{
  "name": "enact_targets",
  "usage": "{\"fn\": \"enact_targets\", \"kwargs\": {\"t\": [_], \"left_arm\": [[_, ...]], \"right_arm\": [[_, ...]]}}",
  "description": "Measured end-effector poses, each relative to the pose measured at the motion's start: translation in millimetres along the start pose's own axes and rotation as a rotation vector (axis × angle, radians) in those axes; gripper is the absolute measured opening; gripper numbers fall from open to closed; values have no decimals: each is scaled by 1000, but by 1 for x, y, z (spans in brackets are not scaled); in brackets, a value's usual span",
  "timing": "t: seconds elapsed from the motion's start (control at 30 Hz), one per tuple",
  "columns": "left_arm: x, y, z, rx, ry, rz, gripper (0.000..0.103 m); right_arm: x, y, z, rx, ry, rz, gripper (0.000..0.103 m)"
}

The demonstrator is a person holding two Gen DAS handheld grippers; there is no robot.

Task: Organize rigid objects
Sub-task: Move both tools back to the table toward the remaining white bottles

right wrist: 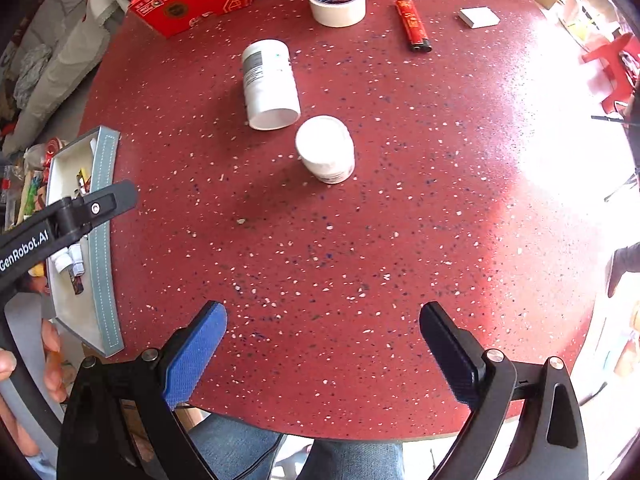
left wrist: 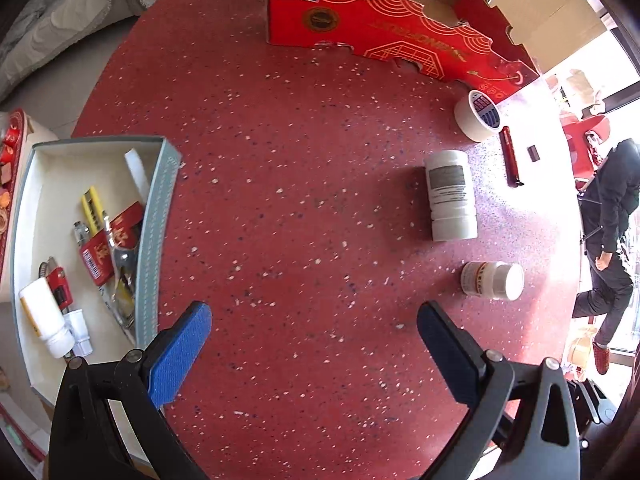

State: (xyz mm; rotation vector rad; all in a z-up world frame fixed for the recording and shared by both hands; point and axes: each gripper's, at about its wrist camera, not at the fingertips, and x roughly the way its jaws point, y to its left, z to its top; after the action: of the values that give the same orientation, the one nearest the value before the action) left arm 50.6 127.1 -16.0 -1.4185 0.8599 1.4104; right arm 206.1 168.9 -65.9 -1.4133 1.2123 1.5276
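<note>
Left wrist view shows the left claw [left wrist: 314, 344] spread wide and empty above the red surface [left wrist: 280, 200], beside the grey tray [left wrist: 156, 216] holding small items. Right claw [right wrist: 322, 344] is also wide, holding nothing. Beyond it a small jar [right wrist: 326, 148] lies near a larger bottle [right wrist: 270, 84]; past the bottle sit a tape roll [right wrist: 338, 2] and lighter [right wrist: 413, 24].
</note>
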Motion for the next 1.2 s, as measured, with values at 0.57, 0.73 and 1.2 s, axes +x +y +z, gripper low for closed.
{"fn": "enact_targets", "kwargs": {"t": [0.57, 0.73, 1.2], "left_arm": [[73, -89, 74, 81, 27, 69, 103], [80, -65, 78, 54, 23, 135, 103], [80, -74, 84, 86, 56, 113, 102]], "right_arm": [[9, 1, 40, -234, -149, 3, 98], [21, 21, 52, -296, -165, 4, 98], [39, 29, 71, -311, -129, 13, 34]]}}
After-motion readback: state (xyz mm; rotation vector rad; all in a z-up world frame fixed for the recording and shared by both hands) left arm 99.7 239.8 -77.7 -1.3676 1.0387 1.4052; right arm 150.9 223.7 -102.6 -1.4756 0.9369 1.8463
